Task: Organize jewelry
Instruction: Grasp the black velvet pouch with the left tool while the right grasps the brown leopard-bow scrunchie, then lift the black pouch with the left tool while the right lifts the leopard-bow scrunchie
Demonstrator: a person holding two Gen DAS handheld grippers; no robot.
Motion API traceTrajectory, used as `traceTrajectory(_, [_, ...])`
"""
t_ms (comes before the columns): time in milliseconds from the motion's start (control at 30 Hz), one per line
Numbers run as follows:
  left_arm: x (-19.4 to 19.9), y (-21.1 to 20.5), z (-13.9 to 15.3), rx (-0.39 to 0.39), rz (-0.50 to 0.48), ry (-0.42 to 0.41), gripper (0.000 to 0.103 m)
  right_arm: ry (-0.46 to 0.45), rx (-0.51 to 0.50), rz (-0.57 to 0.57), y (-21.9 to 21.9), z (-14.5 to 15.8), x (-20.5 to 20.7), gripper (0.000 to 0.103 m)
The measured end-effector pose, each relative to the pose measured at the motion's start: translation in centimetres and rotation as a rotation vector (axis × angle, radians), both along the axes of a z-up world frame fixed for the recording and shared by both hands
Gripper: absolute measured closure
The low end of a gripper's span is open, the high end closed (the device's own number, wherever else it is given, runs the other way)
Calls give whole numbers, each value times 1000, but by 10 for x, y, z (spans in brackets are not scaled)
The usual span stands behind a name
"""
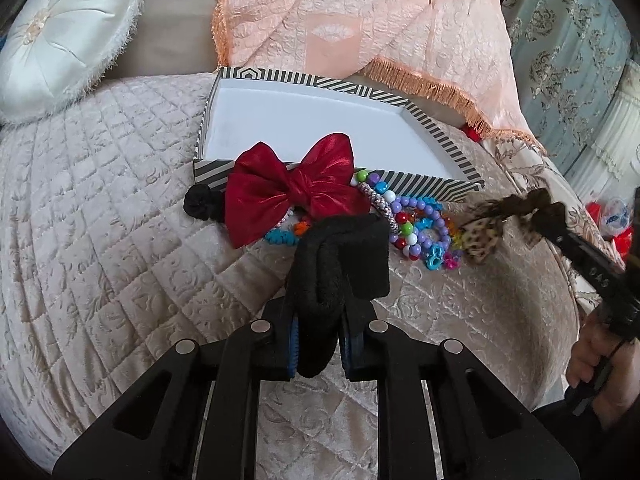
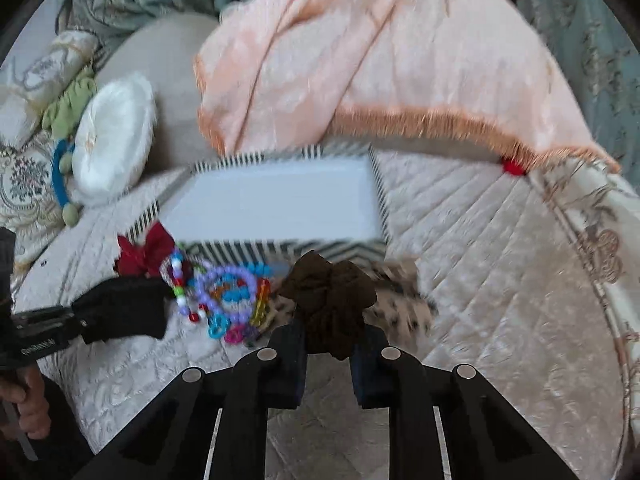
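The left gripper (image 1: 318, 280) clamps a black hair band (image 1: 336, 252) just before the striped box (image 1: 420, 184); the red bow (image 1: 296, 188) apparently leans against its near wall.

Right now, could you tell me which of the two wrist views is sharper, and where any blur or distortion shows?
Left wrist view: sharp; the red bow and striped box show crisp edges, though fisheye bends the box's rim. Right wrist view: motion-blurred; the striped box smears and the leopard-print scrunchie is soft, while the brown scrunchie in the right gripper stays fairly clear.
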State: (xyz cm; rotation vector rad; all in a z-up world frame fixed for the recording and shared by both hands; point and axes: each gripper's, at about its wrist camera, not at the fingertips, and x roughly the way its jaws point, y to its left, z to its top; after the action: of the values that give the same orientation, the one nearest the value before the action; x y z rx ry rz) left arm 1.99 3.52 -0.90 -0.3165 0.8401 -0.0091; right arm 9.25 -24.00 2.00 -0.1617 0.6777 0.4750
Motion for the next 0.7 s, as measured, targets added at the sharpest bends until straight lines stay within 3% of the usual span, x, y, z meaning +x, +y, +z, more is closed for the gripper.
traceTrajectory(167, [0,0,-2,7,17,12,89,-55,40,-24,-5,13,-3,87])
traceTrajectory(467, [-1,2,2,-24,11,-6,89,46,53,23,0,1,-8,87])
traceTrajectory(700, [-5,4,11,-28,14,-50,89,64,59,44,8,-3,-15,87])
